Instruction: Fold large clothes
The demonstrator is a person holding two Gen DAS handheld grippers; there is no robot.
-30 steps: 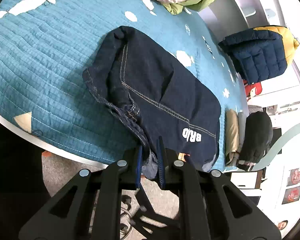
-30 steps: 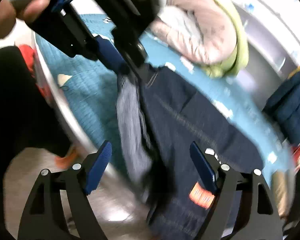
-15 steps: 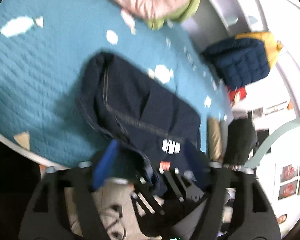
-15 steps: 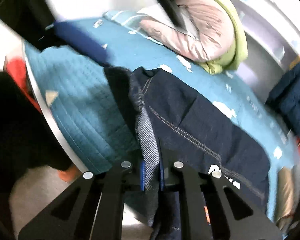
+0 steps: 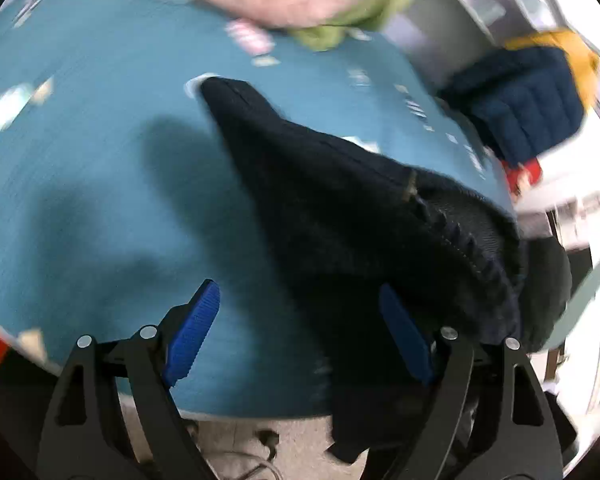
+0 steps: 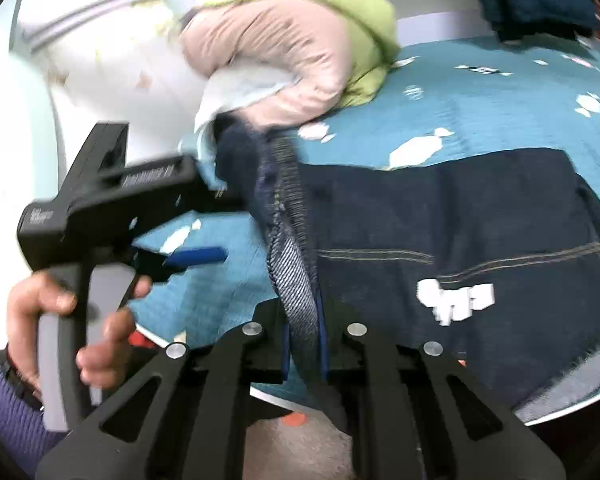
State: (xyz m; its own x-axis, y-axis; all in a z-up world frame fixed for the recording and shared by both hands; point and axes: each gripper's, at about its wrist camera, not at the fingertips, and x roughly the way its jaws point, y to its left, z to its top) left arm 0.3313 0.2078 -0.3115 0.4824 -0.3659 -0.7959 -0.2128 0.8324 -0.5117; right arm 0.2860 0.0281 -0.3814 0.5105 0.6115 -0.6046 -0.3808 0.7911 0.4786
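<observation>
In the left wrist view the left gripper [image 5: 296,332] is seen opening, nothing pinched, over the bed [image 5: 100,200], while in the right wrist view the dark jeans [image 6: 440,216] are held by the right gripper [image 6: 303,344] at the hem, folding judged barely begun

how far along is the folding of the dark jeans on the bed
Early. Done: the jeans lie partly spread on the teal bedspread. In hand: the right gripper pinches their waistband edge, while the left gripper is opening with no cloth pressed between its fingers. Left: no neat fold shows yet.
</observation>
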